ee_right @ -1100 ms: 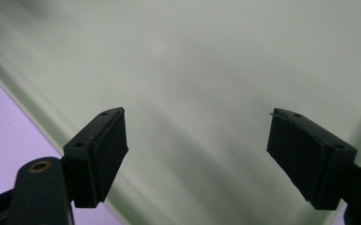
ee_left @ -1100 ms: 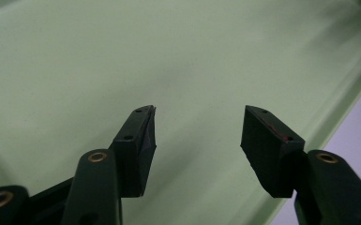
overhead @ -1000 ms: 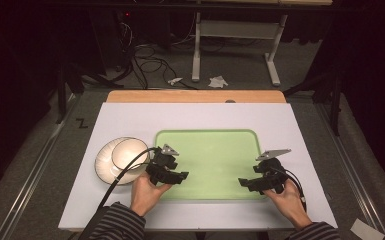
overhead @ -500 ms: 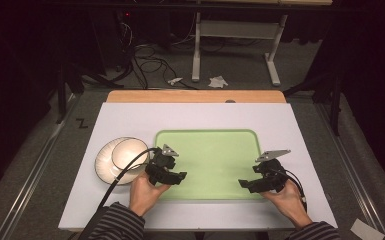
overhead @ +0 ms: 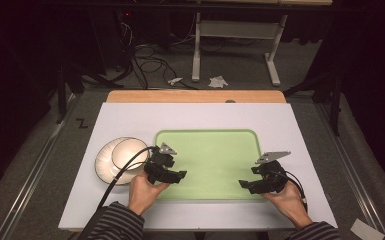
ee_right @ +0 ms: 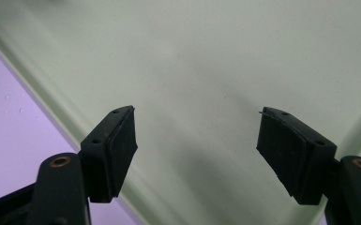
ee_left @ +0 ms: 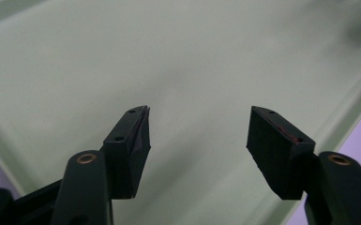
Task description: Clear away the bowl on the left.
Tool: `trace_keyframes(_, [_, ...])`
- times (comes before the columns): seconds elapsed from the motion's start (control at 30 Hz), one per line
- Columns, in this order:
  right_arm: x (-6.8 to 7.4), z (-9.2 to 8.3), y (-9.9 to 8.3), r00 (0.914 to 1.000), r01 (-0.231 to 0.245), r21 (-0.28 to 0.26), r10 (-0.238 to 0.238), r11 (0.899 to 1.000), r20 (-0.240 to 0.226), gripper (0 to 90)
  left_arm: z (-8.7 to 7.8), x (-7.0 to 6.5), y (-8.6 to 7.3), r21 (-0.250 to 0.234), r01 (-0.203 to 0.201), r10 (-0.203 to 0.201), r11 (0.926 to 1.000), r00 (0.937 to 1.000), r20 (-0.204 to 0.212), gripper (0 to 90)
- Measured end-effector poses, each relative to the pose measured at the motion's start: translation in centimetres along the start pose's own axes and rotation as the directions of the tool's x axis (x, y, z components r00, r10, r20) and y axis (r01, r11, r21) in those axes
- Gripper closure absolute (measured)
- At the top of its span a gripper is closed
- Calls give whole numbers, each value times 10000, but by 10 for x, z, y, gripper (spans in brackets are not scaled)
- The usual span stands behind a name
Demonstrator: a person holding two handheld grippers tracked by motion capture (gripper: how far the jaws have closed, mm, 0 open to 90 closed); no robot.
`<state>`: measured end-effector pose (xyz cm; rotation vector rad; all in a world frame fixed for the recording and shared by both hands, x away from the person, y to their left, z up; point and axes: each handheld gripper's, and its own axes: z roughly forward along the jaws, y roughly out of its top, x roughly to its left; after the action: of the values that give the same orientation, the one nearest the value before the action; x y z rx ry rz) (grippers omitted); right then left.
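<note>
The high view looks forward and down from above the person's side onto the whole white surface (overhead: 195, 120), far enough back to take in the floor beyond. Each gripper view rides close behind its own two black fingers (ee_left: 131, 140) (ee_right: 115, 145), looking down along them from very near. All three views share the pale green rectangular plastic tray (overhead: 215, 150) (ee_left: 178, 61) (ee_right: 225, 56), seen whole from above and as a close patch from either side.

Person wearing dark sleeves with thin pale stripes (overhead: 114, 223); each black two-jaw handheld gripper, left (overhead: 179, 174) and right (overhead: 243, 184), carrying a grey three-cornered plate, trailing black cable, brass-coloured screws showing.
</note>
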<state>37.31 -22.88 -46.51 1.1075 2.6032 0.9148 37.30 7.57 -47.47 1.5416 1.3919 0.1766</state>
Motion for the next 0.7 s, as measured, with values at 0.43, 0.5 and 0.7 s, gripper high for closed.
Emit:
trace_keyframes(0.43, [2, -3, -2, 9999, 38, -367, -33, 9993, 153, 357, -2, -1, 0, -110, -97, 95, 9999, 9998, -154, 389])
trace_keyframes(0.5, [1, -4, -3, 9995, 119, -582, -103, 9982, 283, 344, -3, 0, 0, -40, -164, 163, 9999, 9997, -207, 382])
trace_keyframes(0.7, [1, -5, -4, 9993, 169, -716, -144, 9973, 359, 340, -5, 0, 3, -319, 65, -74, 9995, 9996, -290, 360])
